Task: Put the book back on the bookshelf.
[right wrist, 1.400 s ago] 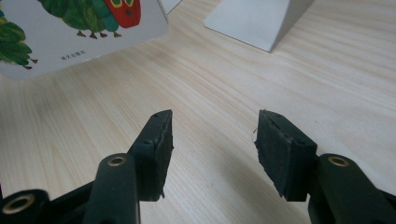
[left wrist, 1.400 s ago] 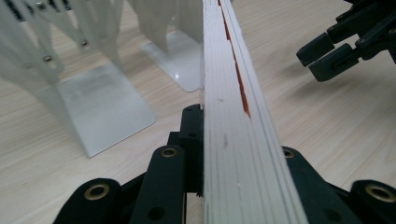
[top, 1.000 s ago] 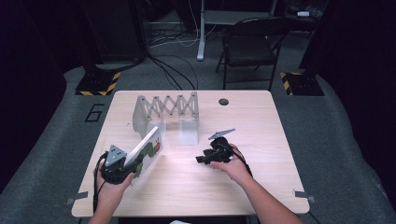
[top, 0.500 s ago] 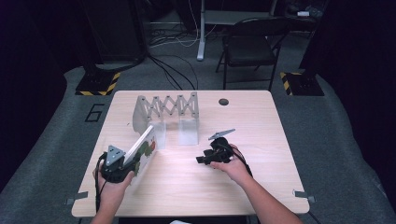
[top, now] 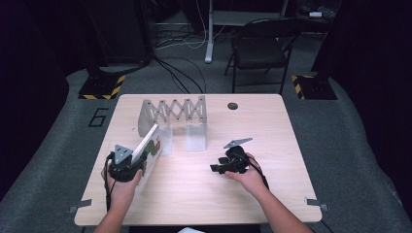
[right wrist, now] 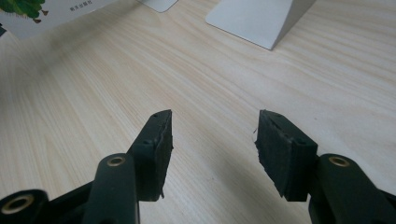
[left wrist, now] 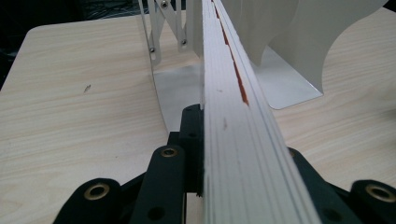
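Near left of table: your left gripper (top: 137, 165) clamps the book (top: 148, 148) | right gripper (top: 217, 168): jaws apart, holding nothing

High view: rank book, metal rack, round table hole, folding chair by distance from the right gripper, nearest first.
From the right gripper:
1. Metal rack, just ahead and left; its near plate is closest.
2. Book, left, clamped in the left gripper.
3. Round table hole, far edge.
4. Folding chair, on the floor beyond the table.
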Demonstrator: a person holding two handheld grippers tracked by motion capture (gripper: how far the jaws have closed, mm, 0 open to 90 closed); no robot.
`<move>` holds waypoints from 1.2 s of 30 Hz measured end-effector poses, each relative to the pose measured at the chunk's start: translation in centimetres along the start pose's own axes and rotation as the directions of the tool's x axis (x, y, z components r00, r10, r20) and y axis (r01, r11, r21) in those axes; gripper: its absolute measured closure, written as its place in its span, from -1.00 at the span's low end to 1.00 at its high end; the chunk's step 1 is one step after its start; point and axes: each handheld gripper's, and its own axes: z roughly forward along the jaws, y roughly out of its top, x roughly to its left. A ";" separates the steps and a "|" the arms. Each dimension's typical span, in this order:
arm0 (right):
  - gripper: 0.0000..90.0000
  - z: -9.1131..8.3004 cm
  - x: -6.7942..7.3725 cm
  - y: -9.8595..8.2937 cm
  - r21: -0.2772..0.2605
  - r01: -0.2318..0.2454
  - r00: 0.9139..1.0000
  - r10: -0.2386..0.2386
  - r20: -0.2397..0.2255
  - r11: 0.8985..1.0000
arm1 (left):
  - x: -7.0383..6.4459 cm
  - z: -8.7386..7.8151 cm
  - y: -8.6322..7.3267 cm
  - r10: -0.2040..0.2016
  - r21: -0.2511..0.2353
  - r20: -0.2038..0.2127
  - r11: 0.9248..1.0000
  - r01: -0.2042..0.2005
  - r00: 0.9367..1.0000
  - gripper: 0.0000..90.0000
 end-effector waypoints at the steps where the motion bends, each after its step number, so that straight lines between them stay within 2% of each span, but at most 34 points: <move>1: 0.02 -0.1 0.0 -0.2 -0.007 0.002 1.000 -0.002 0.006 1.000 | 0.0 0.2 0.1 -0.003 -0.004 0.001 1.000 0.003 1.000 0.68; 2: 0.02 -0.4 0.1 -0.3 0.000 -0.014 1.000 0.014 0.011 1.000 | 0.0 0.2 0.1 -0.003 -0.004 0.001 1.000 0.003 1.000 0.68; 5: 0.02 -1.0 -0.2 -0.8 -0.014 -0.011 1.000 0.012 0.027 1.000 | -0.1 1.0 0.5 -0.001 -0.007 0.002 1.000 0.001 1.000 0.68; 9: 0.02 -1.7 -0.4 -1.3 -0.024 -0.039 0.998 0.040 0.041 0.999 | -0.1 1.5 0.9 0.002 -0.012 -0.004 1.000 -0.002 1.000 0.68; 14: 0.02 -2.8 -0.7 -2.2 -0.035 -0.066 0.996 0.068 0.065 0.997 | 0.0 2.7 1.3 -0.003 -0.008 -0.015 1.000 0.003 1.000 0.68; 15: 0.02 -2.9 -0.8 -2.4 -0.046 -0.055 0.996 0.058 0.071 0.997 | 0.0 2.9 1.4 -0.006 -0.009 -0.016 1.000 0.006 1.000 0.68; 20: 0.02 -3.7 -0.9 -3.0 -0.051 -0.088 0.992 0.092 0.088 0.995 | 0.2 3.9 1.5 -0.010 0.000 -0.037 1.000 0.010 0.999 0.68; 24: 0.01 -4.1 -1.1 -3.3 -0.059 -0.086 0.991 0.091 0.096 0.995 | 0.2 4.5 1.5 -0.019 -0.007 -0.047 1.000 0.018 0.999 0.68; 28: 0.01 -4.5 -1.1 -3.8 -0.060 -0.111 0.987 0.117 0.106 0.992 | 0.2 5.1 1.6 -0.017 -0.002 -0.067 1.000 0.017 0.998 0.68; 31: 0.01 -4.6 -1.3 -4.0 -0.067 -0.102 0.988 0.109 0.113 0.993 | 0.2 5.3 1.7 -0.022 0.000 -0.072 1.000 0.022 0.997 0.67; 33: 0.01 -4.9 -1.2 -4.2 -0.062 -0.122 0.985 0.128 0.113 0.991 | 0.1 5.7 1.7 -0.023 -0.003 -0.084 1.000 0.022 0.996 0.67; 36: 0.01 -5.0 -1.3 -4.3 -0.066 -0.120 0.985 0.127 0.118 0.991 | 0.2 5.9 1.7 -0.011 0.009 -0.089 1.000 0.011 0.996 0.67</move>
